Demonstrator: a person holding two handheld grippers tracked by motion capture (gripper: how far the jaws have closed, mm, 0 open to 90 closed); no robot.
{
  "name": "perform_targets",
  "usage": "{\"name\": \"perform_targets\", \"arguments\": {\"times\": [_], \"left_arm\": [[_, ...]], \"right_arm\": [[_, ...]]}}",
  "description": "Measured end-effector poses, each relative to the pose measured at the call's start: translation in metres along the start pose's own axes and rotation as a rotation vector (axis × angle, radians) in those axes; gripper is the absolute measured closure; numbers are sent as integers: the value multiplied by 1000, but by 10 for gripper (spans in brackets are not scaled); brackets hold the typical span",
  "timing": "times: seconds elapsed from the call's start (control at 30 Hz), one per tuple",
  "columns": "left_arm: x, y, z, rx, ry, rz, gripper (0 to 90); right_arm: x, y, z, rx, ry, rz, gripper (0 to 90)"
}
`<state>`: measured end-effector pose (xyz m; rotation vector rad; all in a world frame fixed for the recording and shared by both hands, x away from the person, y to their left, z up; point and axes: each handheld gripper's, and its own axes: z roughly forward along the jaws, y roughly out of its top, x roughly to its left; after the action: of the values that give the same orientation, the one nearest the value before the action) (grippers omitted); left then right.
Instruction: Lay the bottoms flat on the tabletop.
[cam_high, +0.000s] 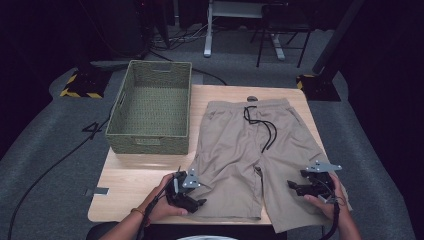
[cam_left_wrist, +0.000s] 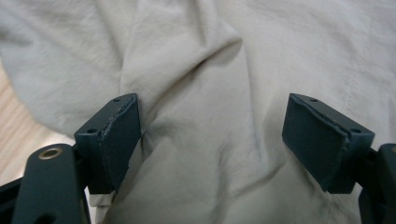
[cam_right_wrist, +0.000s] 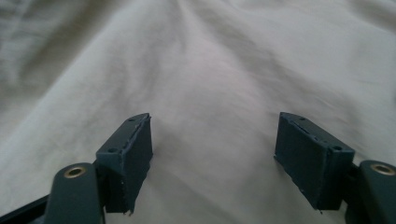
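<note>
Two tongs work over one pair of khaki shorts (cam_high: 250, 155) spread flat on the right half of the wooden counter (cam_high: 135, 180), waistband at the far side and both legs running toward the near edge. A black drawstring (cam_high: 265, 127) trails from the waistband down the middle of the fabric.

The left tongs (cam_high: 192, 192), held in the person's left hand (cam_high: 160, 202), sit at the near left of the shorts, over the outer edge of the left leg close to the hem. In the left gripper view the left tongs (cam_left_wrist: 212, 135) stand wide apart, with creased khaki cloth lying between and under the two black pads; the left pad touches a fold of the fabric, but nothing is clamped. A strip of bare counter shows at the left edge of that view.

The right tongs (cam_high: 300, 187), held in the right hand (cam_high: 332, 205), hover at the near right, over the right leg near its hem, which hangs a little past the counter's near edge. In the right gripper view the right tongs (cam_right_wrist: 215, 156) are also spread wide, smooth cloth beneath them and nothing gripped.

A green woven basket (cam_high: 150, 142) stands on the far left of the counter, just beside the shorts.
</note>
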<state>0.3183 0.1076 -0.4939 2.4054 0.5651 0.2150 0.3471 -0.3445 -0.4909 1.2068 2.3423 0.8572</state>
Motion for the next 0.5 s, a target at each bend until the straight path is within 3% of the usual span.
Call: {"name": "perform_targets", "arguments": {"times": [0.03, 0.13, 0.2, 0.3, 0.5], "left_arm": [[1, 0, -2, -10, 0, 1, 183], [10, 1, -12, -72, -18, -46, 180], [19, 2, -18, -99, -17, -83, 165], [28, 2, -18, -90, 33, -79, 164], [32, -4, -4, -57, 28, -80, 168]], "right_arm": [[0, 1, -2, -7, -16, -12, 298], [-2, 7, -9, -81, 9, 18, 305], [-2, 13, -8, -99, -3, 2, 305], [-2, 24, -1, -101, -19, -23, 303], [-2, 42, 26, -101, -6, -55, 308]]}}
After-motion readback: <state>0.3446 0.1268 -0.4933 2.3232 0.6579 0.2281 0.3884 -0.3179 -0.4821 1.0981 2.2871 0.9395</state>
